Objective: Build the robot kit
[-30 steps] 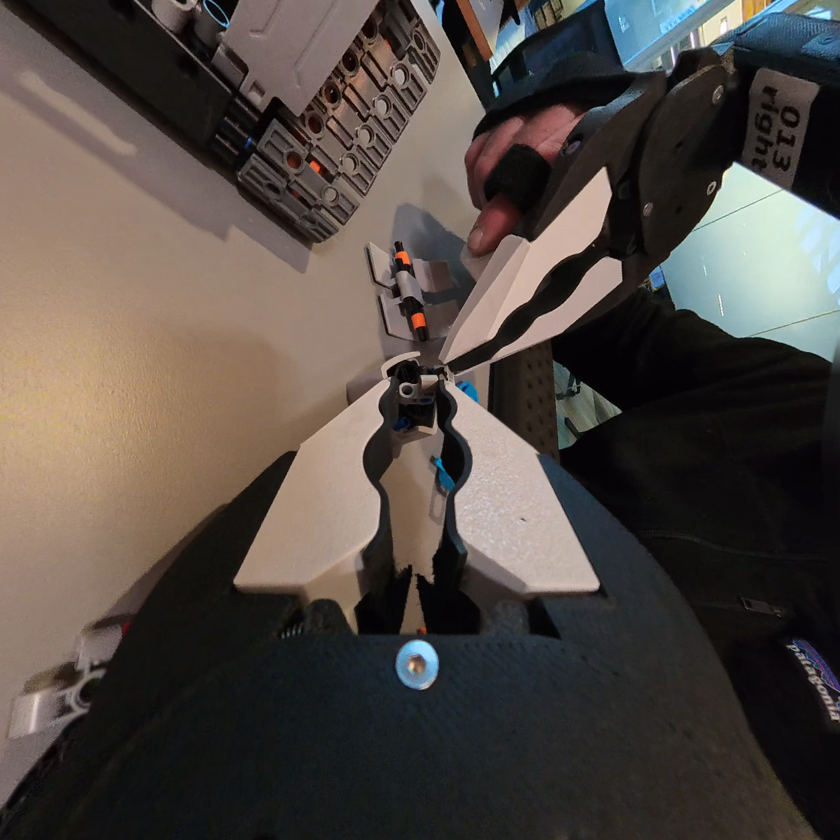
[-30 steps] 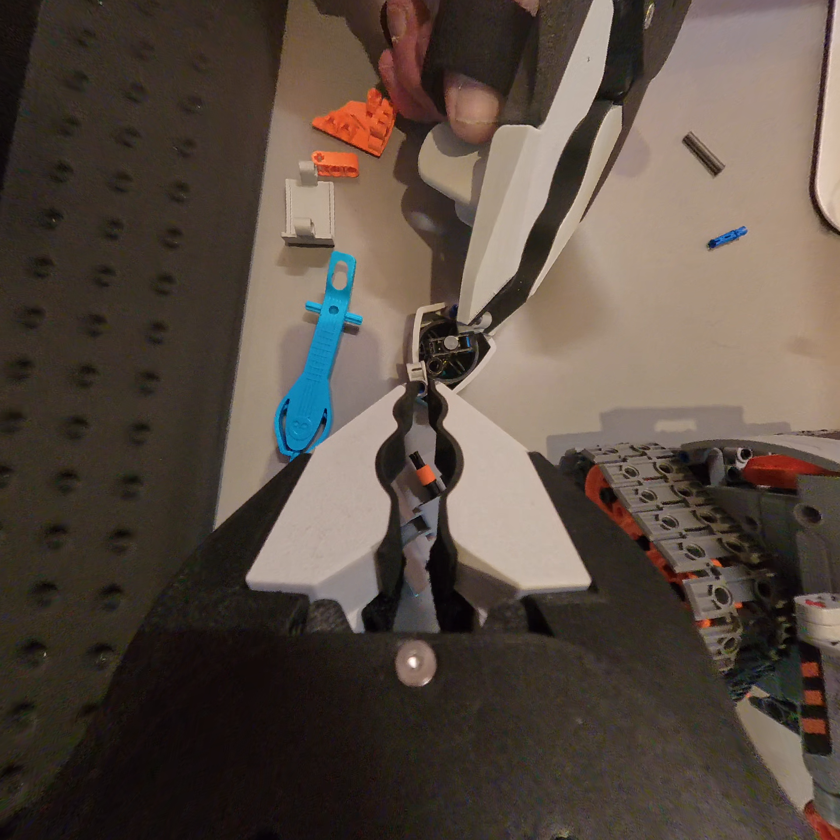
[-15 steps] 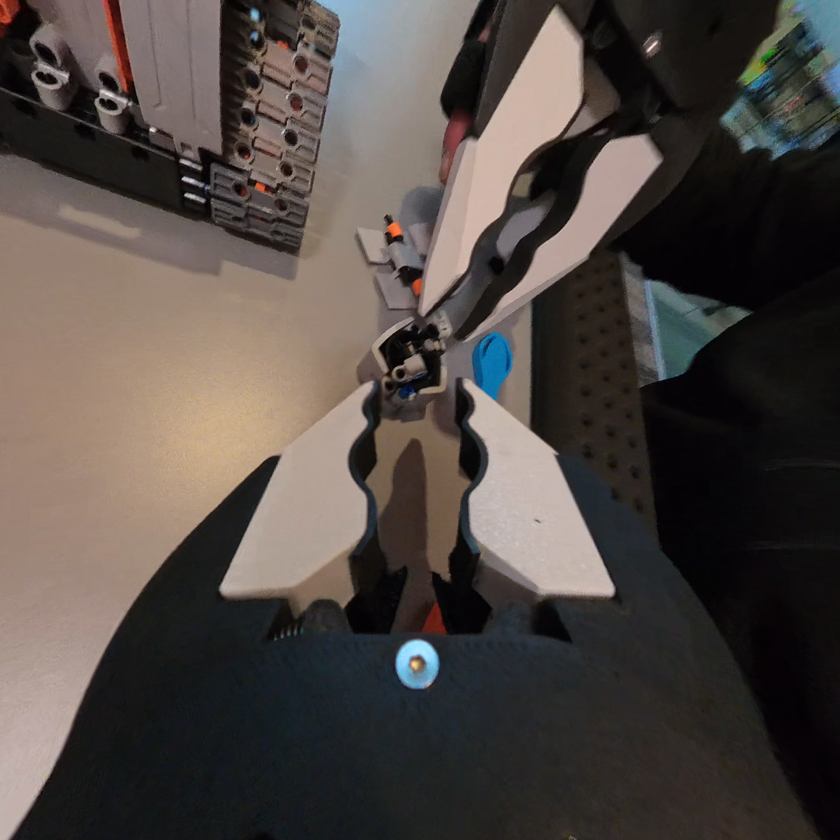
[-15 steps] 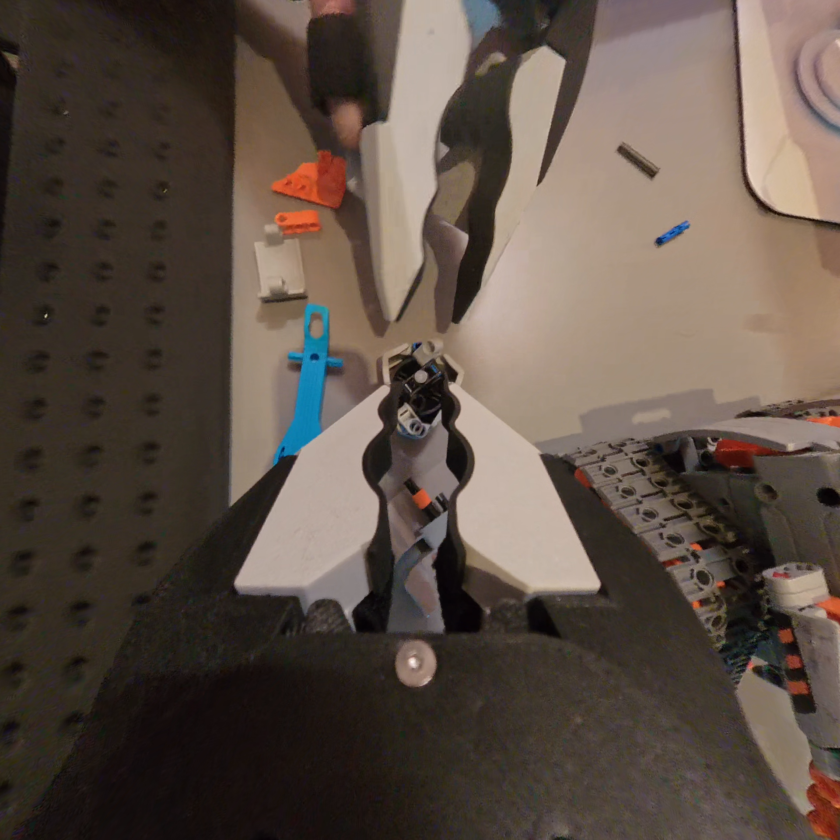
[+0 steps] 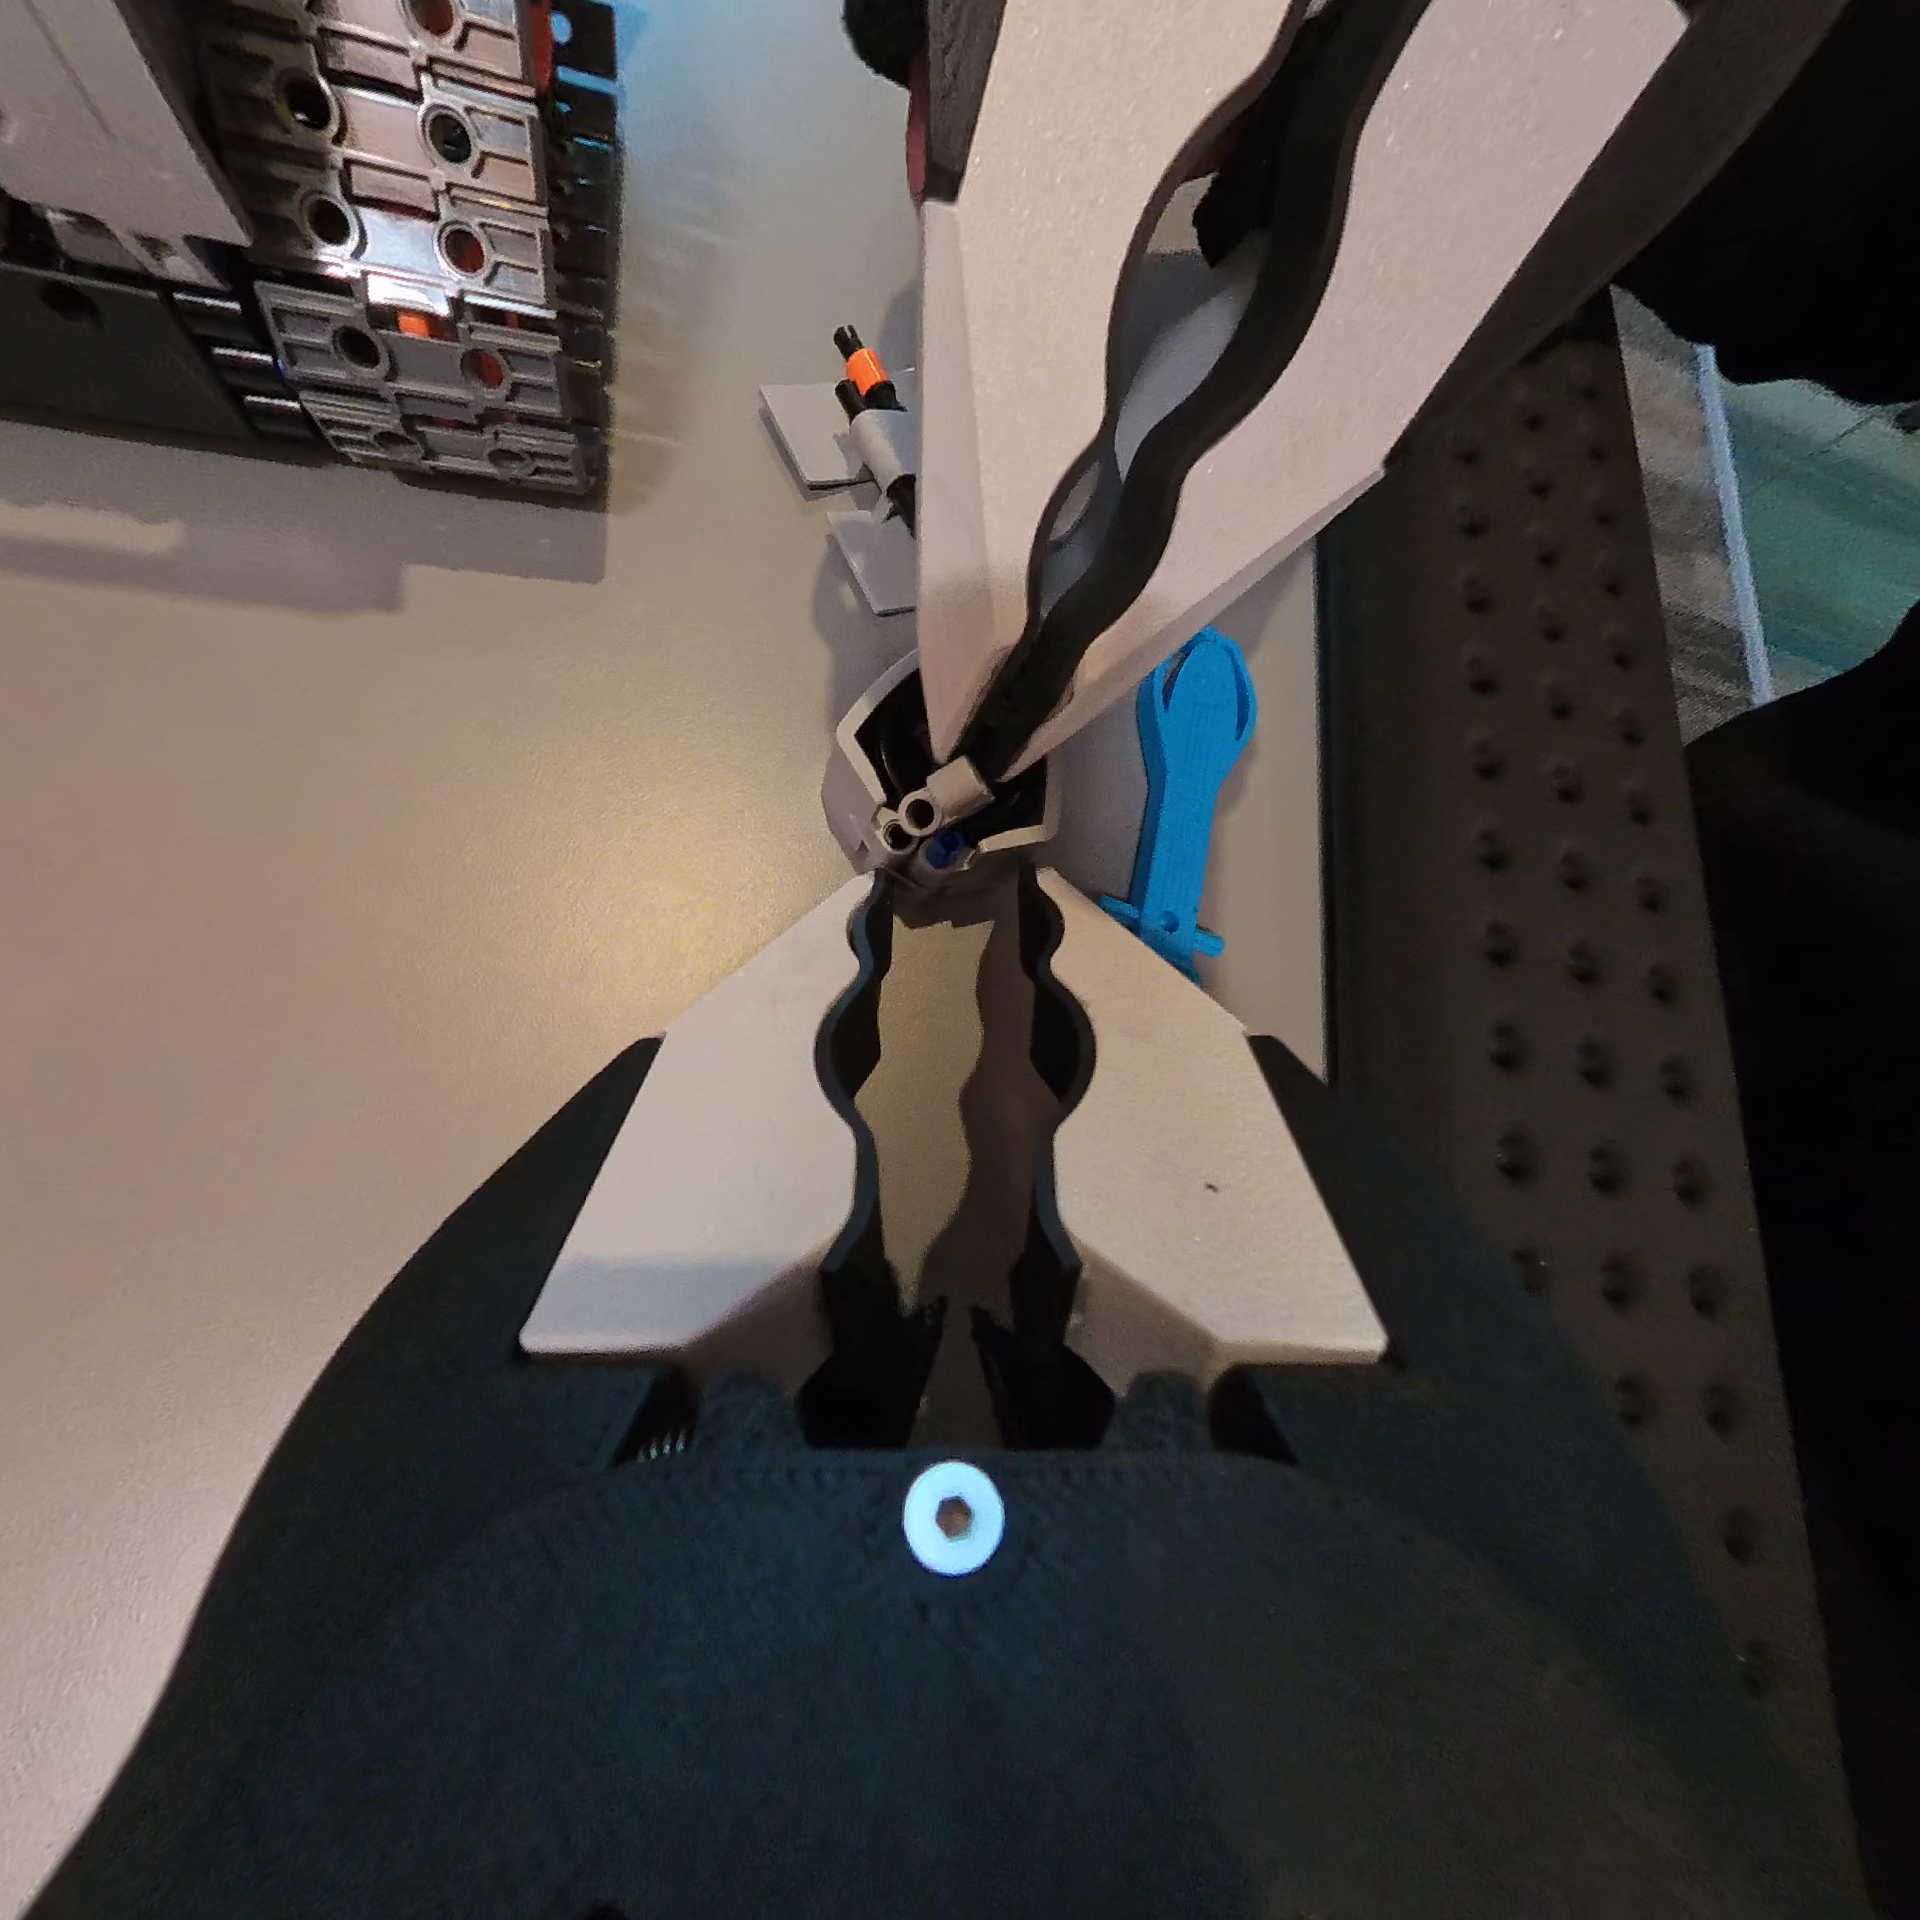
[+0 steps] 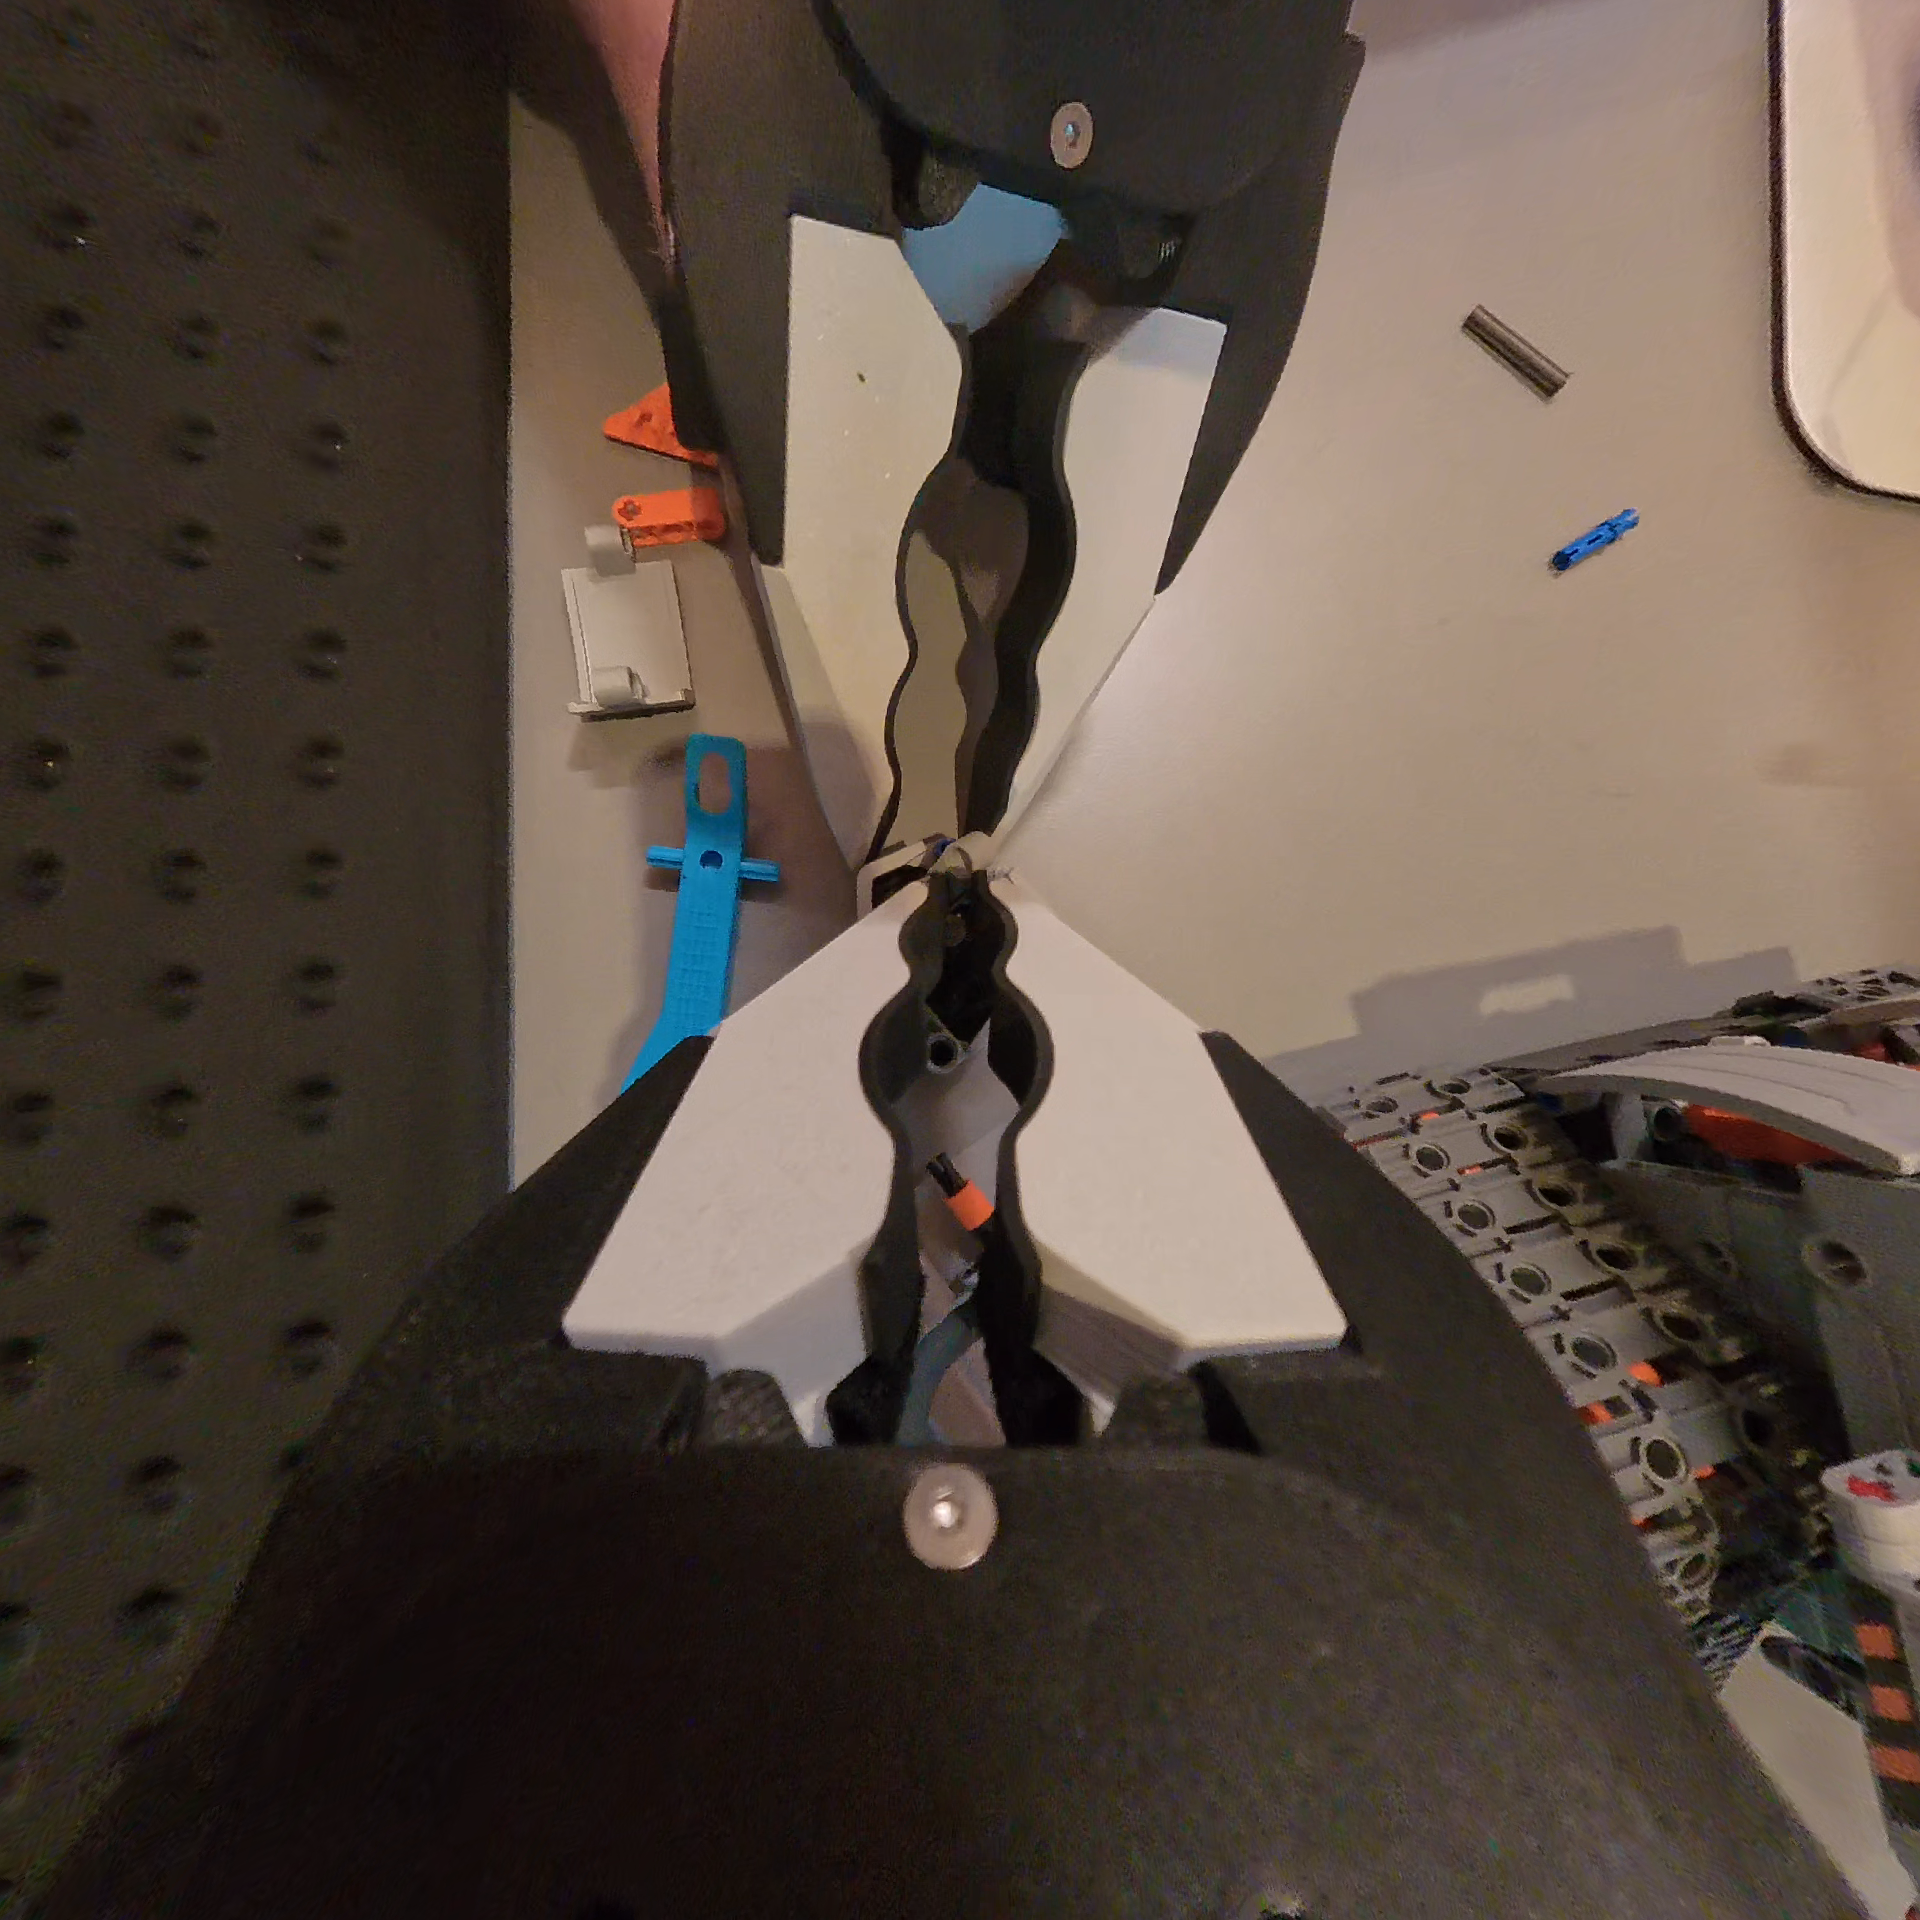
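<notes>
Small grey-shelled brick assembly [image 5: 940,800], black core, blue pin: pinched by right claw [image 5: 982,764]. Left claw [image 5: 951,883] released, tips flanking it. Contact possibly touching; interior obscured.

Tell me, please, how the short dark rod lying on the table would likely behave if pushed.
The short dark rod looks round and smooth, so a sideways push would probably roll it across the table. It appears small and rigid, likely light. Lying flat, it may be awkward to pinch.
</notes>
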